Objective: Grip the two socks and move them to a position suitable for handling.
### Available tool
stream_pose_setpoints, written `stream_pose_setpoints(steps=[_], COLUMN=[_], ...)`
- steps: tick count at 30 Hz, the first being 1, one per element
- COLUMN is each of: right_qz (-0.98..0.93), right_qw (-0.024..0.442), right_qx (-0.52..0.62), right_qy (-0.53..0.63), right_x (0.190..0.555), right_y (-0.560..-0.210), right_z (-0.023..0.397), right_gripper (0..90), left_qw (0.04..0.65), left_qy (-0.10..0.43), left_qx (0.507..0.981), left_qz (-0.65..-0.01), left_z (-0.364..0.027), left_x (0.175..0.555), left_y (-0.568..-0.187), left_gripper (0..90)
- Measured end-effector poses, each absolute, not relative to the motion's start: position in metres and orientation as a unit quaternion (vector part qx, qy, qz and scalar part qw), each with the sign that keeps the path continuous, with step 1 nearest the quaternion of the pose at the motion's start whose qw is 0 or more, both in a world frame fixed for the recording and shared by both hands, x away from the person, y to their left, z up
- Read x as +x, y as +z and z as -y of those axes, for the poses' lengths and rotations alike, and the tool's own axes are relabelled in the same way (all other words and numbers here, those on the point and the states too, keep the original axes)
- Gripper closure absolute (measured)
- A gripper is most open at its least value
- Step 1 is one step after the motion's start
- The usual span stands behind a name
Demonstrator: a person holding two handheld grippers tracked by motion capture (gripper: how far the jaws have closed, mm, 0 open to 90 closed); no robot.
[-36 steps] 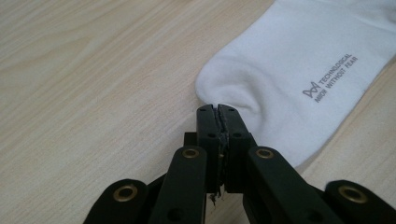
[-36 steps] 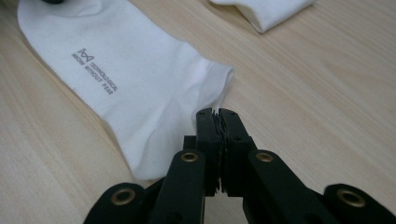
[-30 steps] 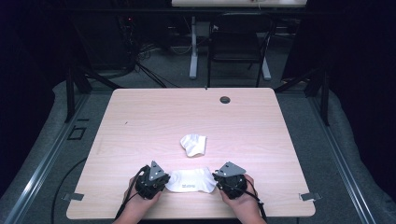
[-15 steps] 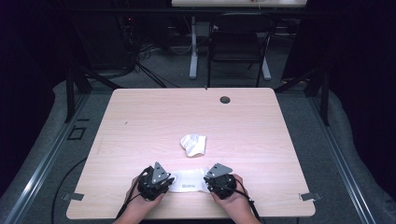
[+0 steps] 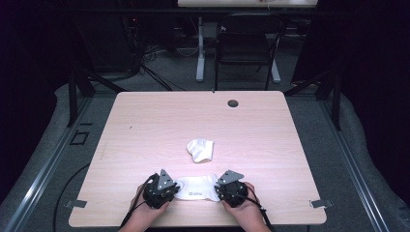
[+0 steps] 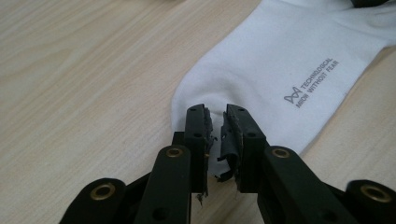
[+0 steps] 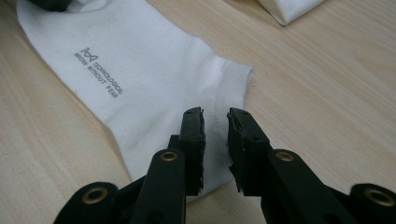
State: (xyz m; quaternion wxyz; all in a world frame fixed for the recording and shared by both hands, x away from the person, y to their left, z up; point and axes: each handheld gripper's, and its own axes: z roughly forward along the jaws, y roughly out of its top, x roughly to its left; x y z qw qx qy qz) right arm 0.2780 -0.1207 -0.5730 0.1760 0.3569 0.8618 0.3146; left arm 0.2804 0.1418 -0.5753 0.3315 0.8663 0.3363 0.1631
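1. A flat white sock (image 5: 196, 187) with grey printed lettering is seen lying at the near edge of the desk (image 5: 145, 125), between the two tools.
2. A second white sock (image 5: 200, 149), crumpled or loosely folded, is seen farther in, near the desk's middle, apart from the flat one.
3. The left tool (image 5: 170, 187) is placed at one end of the flat sock; in the left gripper view its jaws (image 6: 215, 135) are held slightly parted over the rounded toe end (image 6: 196, 100), with no fabric clearly caught between them.
4. The right tool (image 5: 221, 187) is placed at the other end; in the right gripper view its jaws (image 7: 215, 140) are held slightly parted over the ribbed cuff edge (image 7: 233, 88), nothing pinched yet as far as can be told.
5. Whether the jaw tips touch the cloth cannot be told from either gripper view.
6. Progress judged: early. The flat sock is laid out and both ends are lined up for a grasp, but no grip is made.
7. Left to do, by judgement: both ends to be pinched, then the sock to be folded or moved, probably toward the second sock; pairing is only a guess.
8. A small dark grommet (image 5: 233, 103) is noted at the far edge of the desk, untouched.
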Motion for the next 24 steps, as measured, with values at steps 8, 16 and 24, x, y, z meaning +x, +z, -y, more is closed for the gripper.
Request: stream_pose_setpoints(steps=[8, 16, 24], right_qz=[-0.865, -0.859, -0.846], right_qw=[0.173, 0.162, 0.181], right_qx=[0.354, 0.361, 0.358], right_qy=[0.311, 0.324, 0.352], right_x=[0.273, 0.274, 0.272], right_y=[-0.572, -0.570, -0.560], right_z=[0.120, 0.122, 0.123], right_gripper=[76.2, 73.6, 71.7], left_qw=[0.331, 0.337, 0.364], left_qy=[0.158, 0.156, 0.169], left_qx=[0.867, 0.866, 0.854], left_qz=[-0.337, -0.334, -0.332], left_z=[-0.142, -0.143, -0.151], left_x=[0.277, 0.277, 0.282], left_y=[-0.575, -0.573, -0.564], left_gripper=[78.7, 73.6, 66.0])
